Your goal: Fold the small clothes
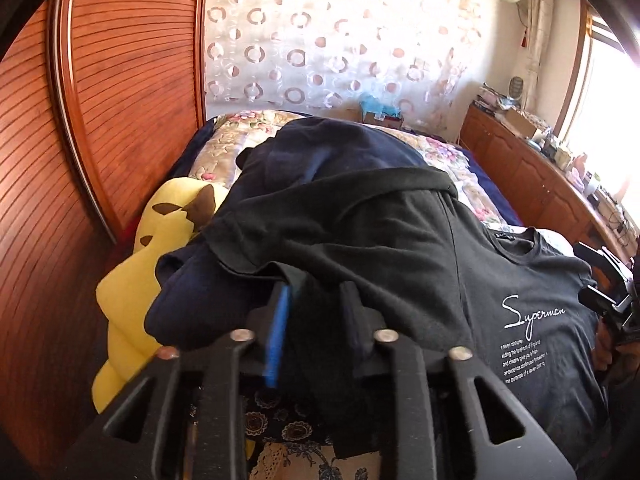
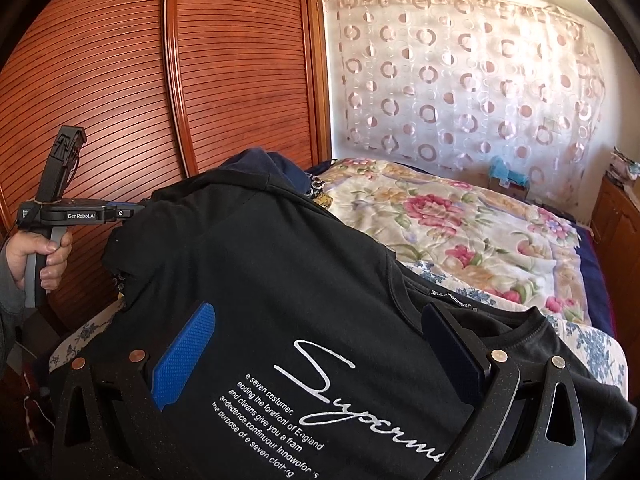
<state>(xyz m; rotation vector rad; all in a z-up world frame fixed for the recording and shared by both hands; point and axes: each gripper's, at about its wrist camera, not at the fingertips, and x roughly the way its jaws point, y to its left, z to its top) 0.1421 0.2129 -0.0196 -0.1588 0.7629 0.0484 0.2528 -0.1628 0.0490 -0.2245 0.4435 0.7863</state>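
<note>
A black T-shirt (image 1: 420, 248) with white "Superman" script lies on a pile of dark clothes on the bed; it also fills the right wrist view (image 2: 280, 280). My left gripper (image 1: 316, 300) is shut on a fold of the black T-shirt at its left edge. It also shows in the right wrist view (image 2: 136, 212) at the shirt's far left corner. My right gripper (image 2: 316, 340) is open, its fingers spread wide over the printed chest, with the blue pad (image 2: 184, 356) on the left. A navy garment (image 1: 352, 152) lies under the shirt.
A floral quilt (image 2: 460, 232) covers the bed. A yellow plush toy (image 1: 160, 240) lies at the bed's left edge beside a wooden slatted wardrobe (image 1: 120, 100). A wooden cabinet (image 1: 540, 184) with clutter runs along the right under the window. A patterned curtain (image 2: 460, 72) hangs behind.
</note>
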